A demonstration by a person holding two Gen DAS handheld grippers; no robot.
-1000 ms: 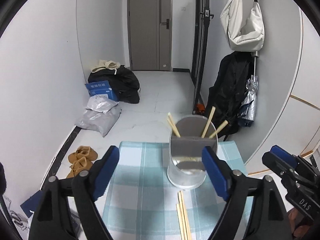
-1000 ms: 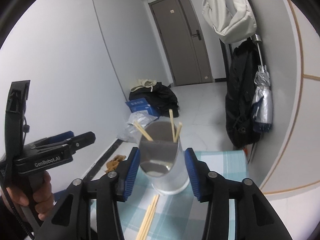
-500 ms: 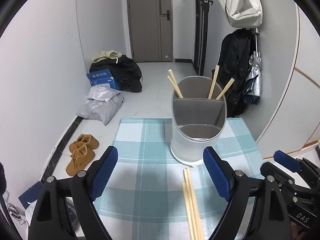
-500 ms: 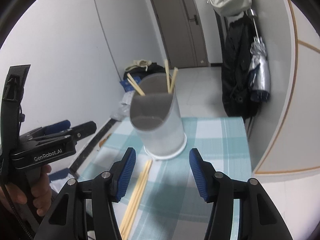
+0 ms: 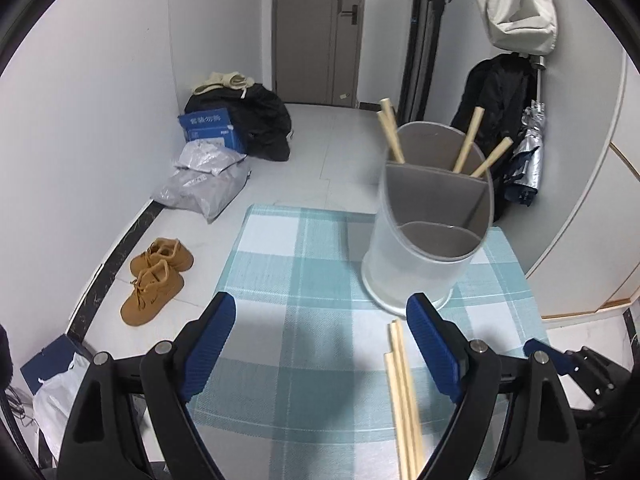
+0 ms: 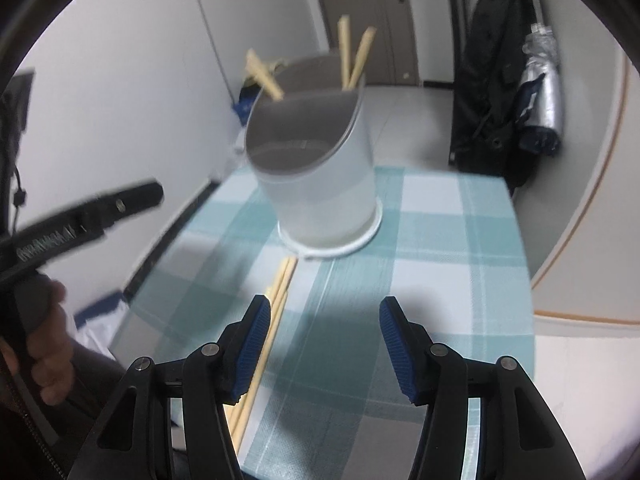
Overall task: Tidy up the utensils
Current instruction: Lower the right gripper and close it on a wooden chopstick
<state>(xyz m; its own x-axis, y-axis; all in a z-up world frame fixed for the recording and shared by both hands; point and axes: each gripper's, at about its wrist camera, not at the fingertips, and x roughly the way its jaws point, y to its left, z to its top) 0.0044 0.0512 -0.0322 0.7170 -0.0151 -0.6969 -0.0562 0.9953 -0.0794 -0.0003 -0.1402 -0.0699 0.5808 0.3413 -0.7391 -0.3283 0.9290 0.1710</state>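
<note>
A white divided utensil holder [image 5: 430, 236] stands upright on the teal checked cloth [image 5: 304, 280]; several wooden chopsticks [image 5: 466, 146] stick up from its rear compartments, and its front compartment looks empty. Loose chopsticks [image 5: 404, 392] lie flat on the cloth just in front of the holder. My left gripper [image 5: 320, 320] is open and empty above the cloth, left of the loose chopsticks. In the right wrist view the holder [image 6: 320, 184] stands ahead and the loose chopsticks [image 6: 272, 312] lie by the left finger. My right gripper [image 6: 322, 320] is open and empty.
The small table's edges run close around the cloth [image 6: 460, 256]. On the floor lie brown shoes [image 5: 156, 280], grey plastic bags [image 5: 204, 184] and a blue box [image 5: 210, 128]. A black coat and a folded umbrella [image 5: 524, 160] hang at the right wall.
Both grippers have pulled back and tilted down from the holder, so more cloth and the loose chopsticks show. Both stay open. The holder and chopsticks have not moved.
</note>
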